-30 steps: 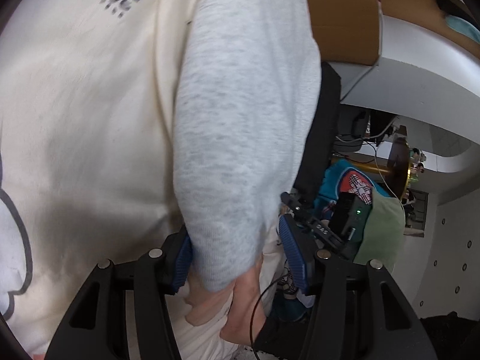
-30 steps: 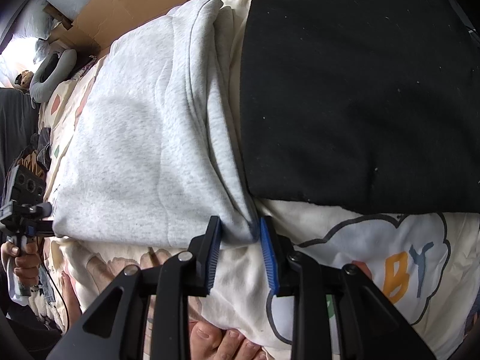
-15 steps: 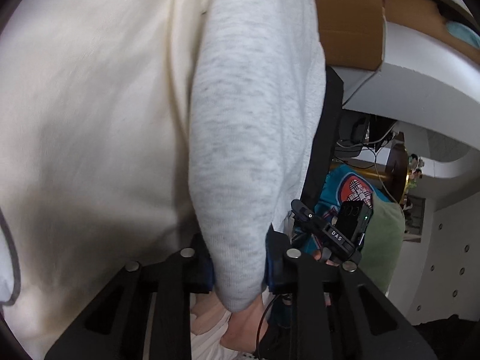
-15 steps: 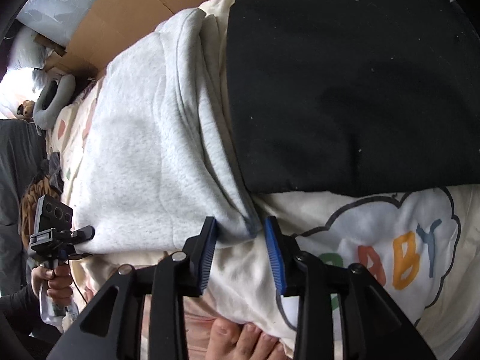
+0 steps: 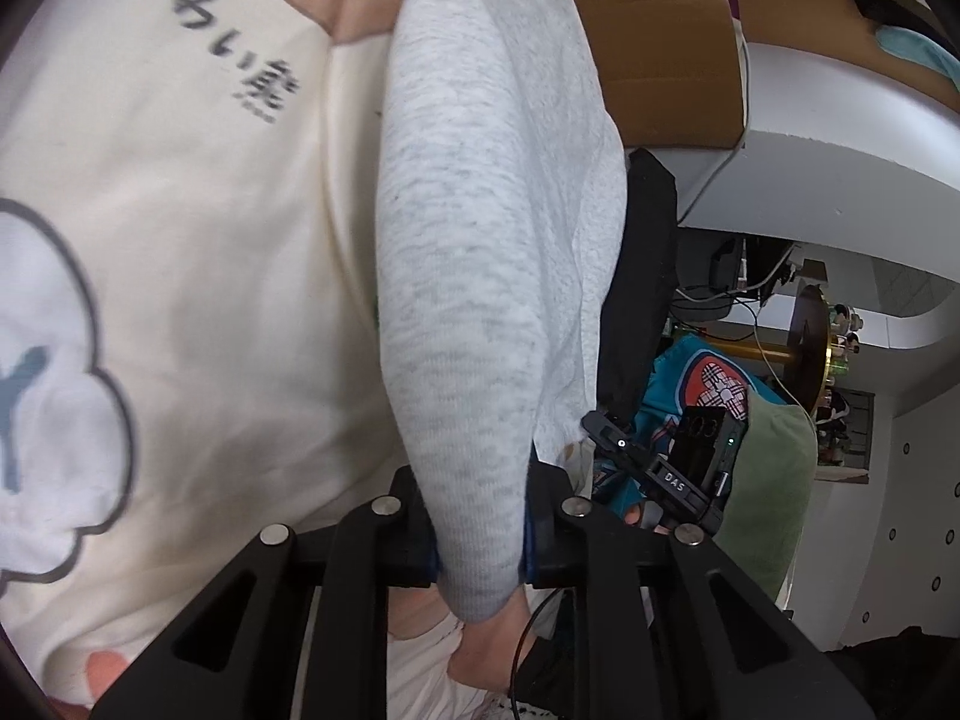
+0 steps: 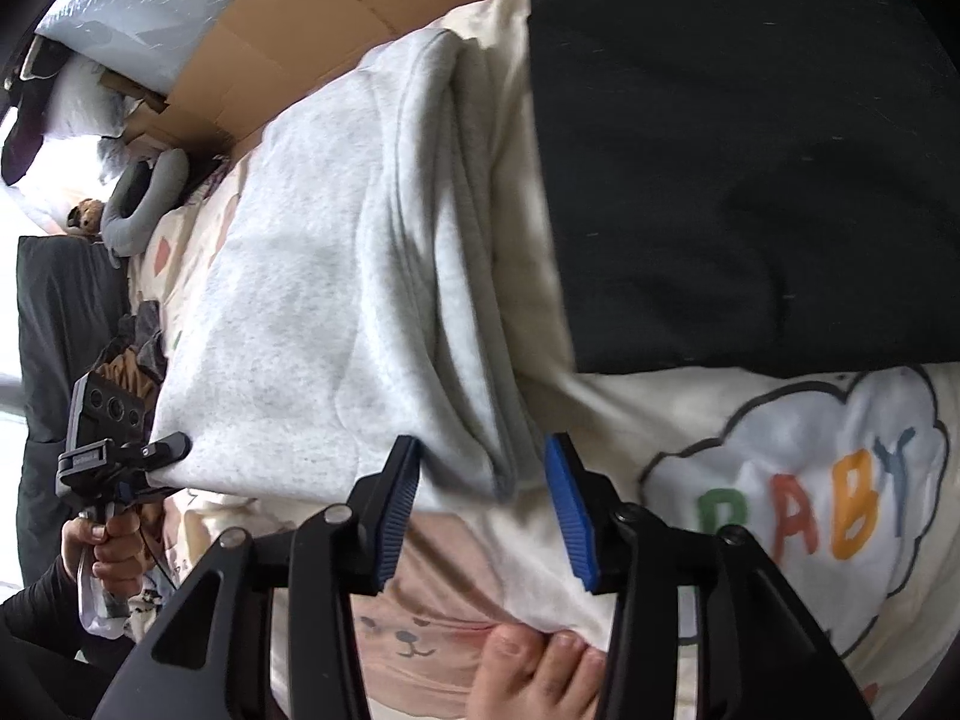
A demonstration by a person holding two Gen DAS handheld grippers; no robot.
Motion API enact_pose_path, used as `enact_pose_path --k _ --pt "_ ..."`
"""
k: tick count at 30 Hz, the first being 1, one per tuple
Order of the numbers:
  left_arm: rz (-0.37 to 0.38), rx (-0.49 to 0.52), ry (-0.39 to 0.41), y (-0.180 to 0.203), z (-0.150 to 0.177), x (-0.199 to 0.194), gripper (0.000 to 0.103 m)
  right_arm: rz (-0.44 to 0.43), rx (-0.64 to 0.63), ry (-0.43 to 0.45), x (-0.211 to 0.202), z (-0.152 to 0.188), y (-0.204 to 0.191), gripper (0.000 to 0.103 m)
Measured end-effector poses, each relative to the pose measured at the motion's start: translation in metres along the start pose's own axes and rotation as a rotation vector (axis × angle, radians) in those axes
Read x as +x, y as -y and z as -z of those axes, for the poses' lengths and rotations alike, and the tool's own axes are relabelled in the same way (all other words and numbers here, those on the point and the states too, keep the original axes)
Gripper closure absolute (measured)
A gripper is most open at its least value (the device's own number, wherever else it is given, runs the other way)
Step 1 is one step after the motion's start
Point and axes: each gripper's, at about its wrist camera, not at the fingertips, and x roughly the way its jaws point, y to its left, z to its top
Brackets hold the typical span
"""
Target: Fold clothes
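Grey sweatshirt (image 6: 288, 324) on cream blanket (image 6: 690, 432), partly folded | left gripper (image 5: 480, 534) just closed, clamped on its corner | right gripper (image 6: 480, 516) jaws opening, corner between, unpressed | further folds remain

Cream printed bedsheet (image 6: 690, 438) with a white cloud outlined in grey, lettered "BABY" in coloured capitals (image 6: 810, 510). Brown corrugated cardboard sheet (image 6: 312, 18) behind the bed. Grey U-shaped neck pillow (image 6: 141, 204) at far left. Teal cushion with a plaid-flower patch (image 5: 714, 384); dull green cloth (image 5: 768, 480) just beside it.
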Motion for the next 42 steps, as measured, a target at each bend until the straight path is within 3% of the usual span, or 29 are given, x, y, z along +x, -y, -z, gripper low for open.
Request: enact_pose_path --k 3,8,15,24,34,36,39,42 --pt "-0.018 -0.001 -0.001 -0.002 0.005 -0.004 0.086 -0.023 -0.019 -0.022 -0.001 -0.001 0.016 0.061" --pt "-0.032 -0.011 -0.014 -0.008 0.012 -0.01 0.086 -0.032 -0.029 -0.071 0.014 0.051 -0.008 0.061" --pt "-0.034 -0.019 -0.025 -0.013 0.021 -0.017 0.086 -0.066 -0.04 -0.123 0.031 0.055 -0.011 0.057" --pt "-0.056 -0.039 -0.044 -0.02 0.034 -0.034 0.086 -0.096 -0.12 -0.173 0.028 0.056 -0.038 0.083" --pt "-0.106 -0.075 -0.081 -0.029 0.054 -0.056 0.086 -0.146 -0.183 -0.283 0.048 0.062 -0.092 0.085" --pt "-0.113 -0.082 -0.086 -0.03 0.058 -0.06 0.086 -0.159 -0.212 -0.306 0.066 0.057 -0.119 0.085" --pt "-0.127 -0.086 -0.107 -0.03 0.066 -0.061 0.086 -0.172 -0.267 -0.335 0.034 0.071 -0.089 0.085" --pt "-0.143 -0.103 -0.13 -0.032 0.071 -0.058 0.086 -0.176 -0.306 -0.362 0.036 0.074 -0.097 0.085"
